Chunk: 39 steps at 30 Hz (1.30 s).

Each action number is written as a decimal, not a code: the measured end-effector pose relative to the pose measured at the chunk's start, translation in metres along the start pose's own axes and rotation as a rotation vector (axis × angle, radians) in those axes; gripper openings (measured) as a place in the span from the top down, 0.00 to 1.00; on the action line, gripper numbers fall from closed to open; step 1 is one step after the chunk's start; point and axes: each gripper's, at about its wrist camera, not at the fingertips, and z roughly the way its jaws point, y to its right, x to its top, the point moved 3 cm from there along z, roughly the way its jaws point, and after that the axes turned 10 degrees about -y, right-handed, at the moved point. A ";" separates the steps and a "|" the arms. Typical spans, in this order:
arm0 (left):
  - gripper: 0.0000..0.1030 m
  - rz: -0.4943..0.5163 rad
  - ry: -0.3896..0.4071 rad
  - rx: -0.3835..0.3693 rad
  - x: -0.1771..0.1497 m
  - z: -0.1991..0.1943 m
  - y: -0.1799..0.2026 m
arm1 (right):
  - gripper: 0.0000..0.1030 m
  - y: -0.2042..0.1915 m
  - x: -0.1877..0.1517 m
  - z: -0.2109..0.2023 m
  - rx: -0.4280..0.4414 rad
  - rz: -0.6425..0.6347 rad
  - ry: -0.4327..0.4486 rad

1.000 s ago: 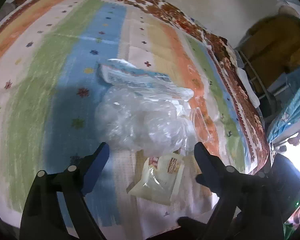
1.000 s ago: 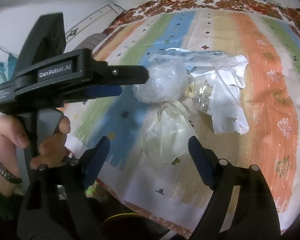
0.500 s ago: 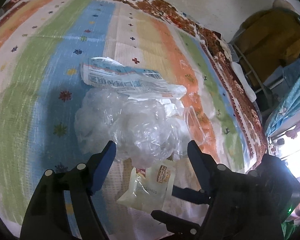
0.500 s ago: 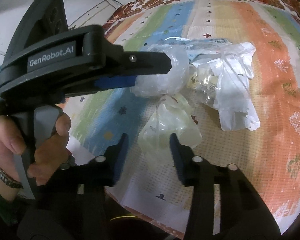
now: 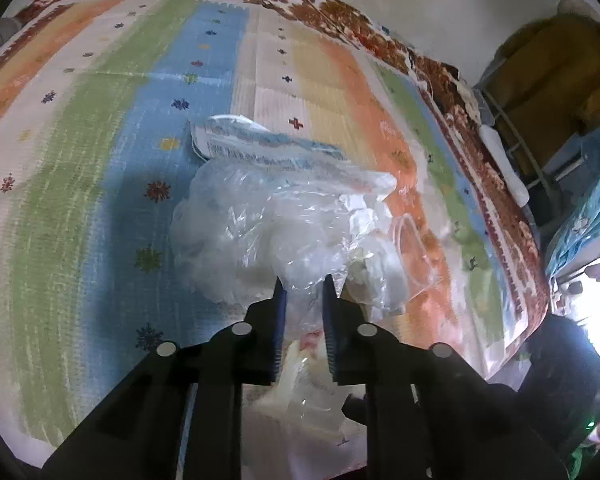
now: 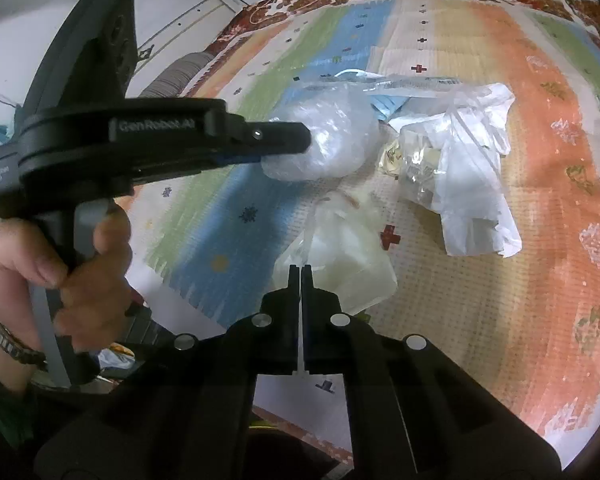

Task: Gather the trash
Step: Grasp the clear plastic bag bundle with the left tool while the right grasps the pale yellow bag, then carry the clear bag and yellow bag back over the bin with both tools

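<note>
Fingers: left gripper point(image 5: 303, 280) just closed on clear bag point(image 5: 260, 232); right gripper point(image 6: 300, 270) just closed on cream bag point(image 6: 340, 256). Step: grasp. Next: lift both off bed point(image 6: 540, 280).

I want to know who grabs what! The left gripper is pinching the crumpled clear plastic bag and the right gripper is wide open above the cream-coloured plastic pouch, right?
Not quite. The right gripper is not wide open: the right wrist view shows its jaws have just closed on an edge of the cream-coloured plastic pouch. The rest holds: the left gripper is pinching the crumpled clear plastic bag.
</note>
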 end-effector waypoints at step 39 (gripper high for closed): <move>0.90 0.007 0.119 -0.077 -0.066 -0.112 0.062 | 1.00 -0.054 -0.054 -0.128 -0.087 -0.054 0.199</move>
